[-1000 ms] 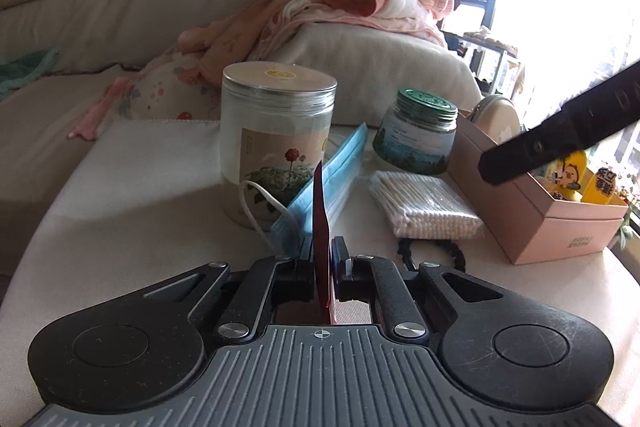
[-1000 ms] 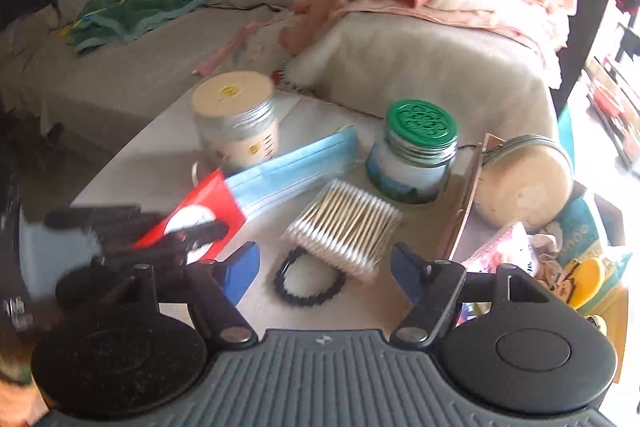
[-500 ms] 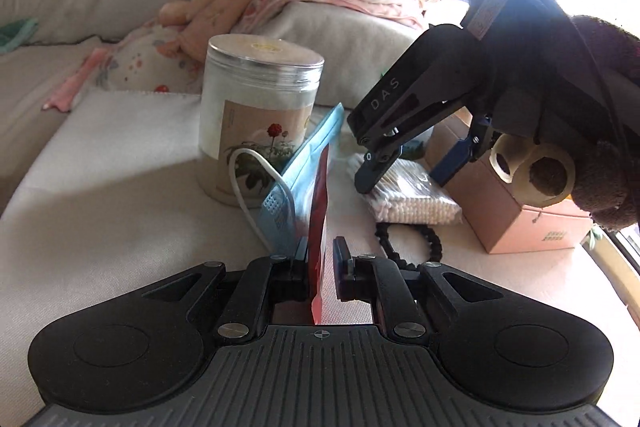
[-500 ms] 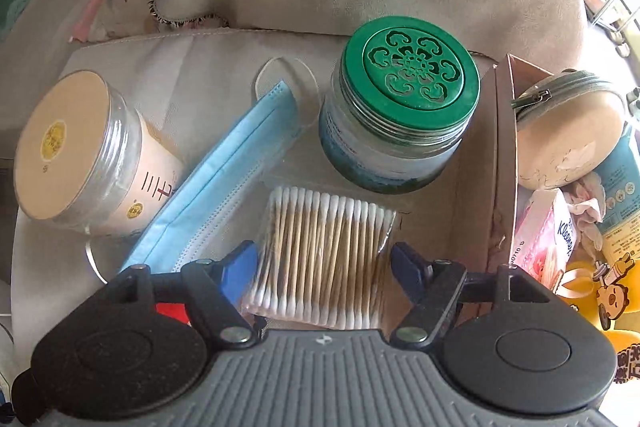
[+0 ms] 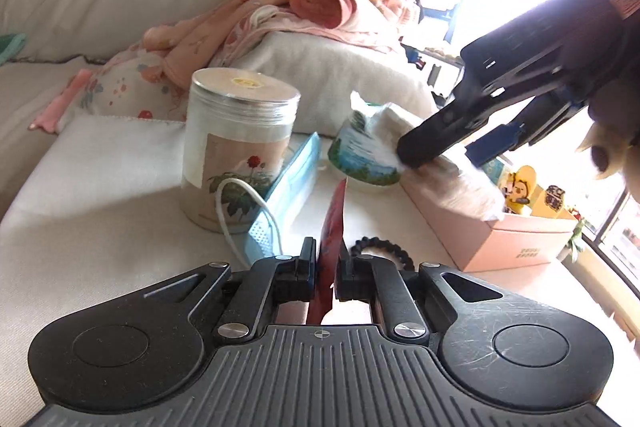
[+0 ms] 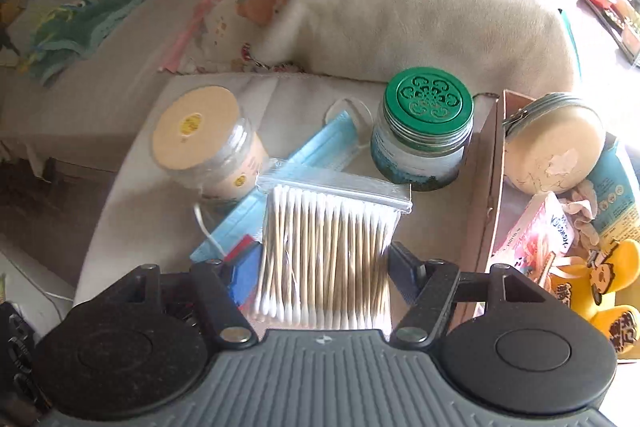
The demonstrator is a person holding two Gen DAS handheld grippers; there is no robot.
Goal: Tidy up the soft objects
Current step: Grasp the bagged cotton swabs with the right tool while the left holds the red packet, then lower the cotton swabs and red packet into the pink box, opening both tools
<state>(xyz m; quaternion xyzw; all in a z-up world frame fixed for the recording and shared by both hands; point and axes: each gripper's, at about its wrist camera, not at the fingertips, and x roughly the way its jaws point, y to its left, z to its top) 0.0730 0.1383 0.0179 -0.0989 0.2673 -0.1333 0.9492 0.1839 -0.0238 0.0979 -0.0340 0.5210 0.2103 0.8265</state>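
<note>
My left gripper [image 5: 323,267] is shut on a thin red packet [image 5: 333,223] held on edge low over the table. My right gripper [image 6: 320,267] is shut on a clear bag of cotton swabs [image 6: 326,251] and holds it lifted above the table; in the left wrist view the bag [image 5: 452,171] hangs over the pink box [image 5: 500,239]. A blue face mask [image 5: 286,199] lies beside the tall jar [image 5: 236,151]; it also shows in the right wrist view [image 6: 320,151].
A green-lidded jar [image 6: 424,131] stands behind the swabs. The open pink box [image 6: 486,195] holds a round pouch [image 6: 554,147], a packet and yellow toys. A black bead bracelet [image 5: 384,251] lies by my left gripper. Blankets [image 5: 320,11] are piled behind the table.
My right gripper closed on the swab bag and lifted it off the table toward the pink box. My left gripper kept hold of the red packet.
</note>
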